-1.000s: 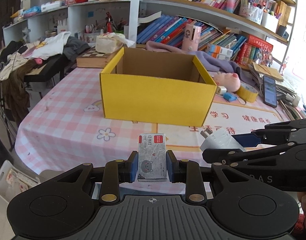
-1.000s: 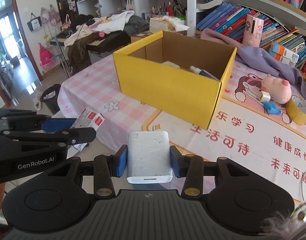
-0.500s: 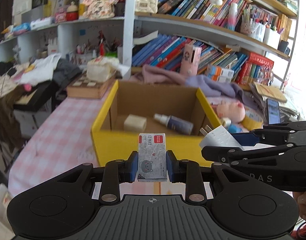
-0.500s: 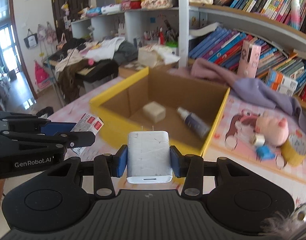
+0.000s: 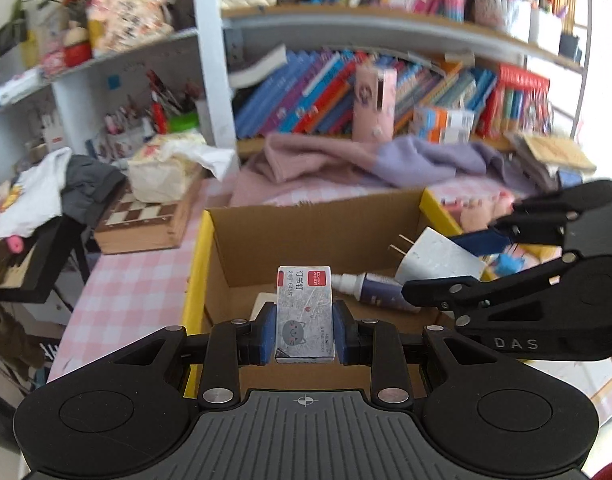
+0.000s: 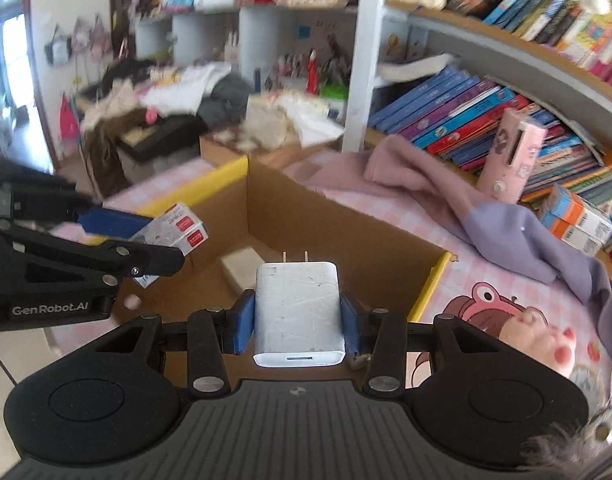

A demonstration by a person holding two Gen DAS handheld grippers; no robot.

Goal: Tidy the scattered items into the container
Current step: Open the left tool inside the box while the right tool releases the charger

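Left gripper (image 5: 304,334), staple box (image 5: 304,312) clamped: moved from before the yellow box's (image 5: 193,280) front wall to above its open interior. Right gripper (image 6: 297,326), charger (image 6: 297,312) clamped: likewise moved over the interior.

grey staple box (image 5: 304,314) and white charger (image 6: 298,312) above the open yellow box (image 5: 197,272).

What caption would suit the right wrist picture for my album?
Right gripper clamps a white charger above the open yellow box, while the left gripper alongside holds a small staple box.
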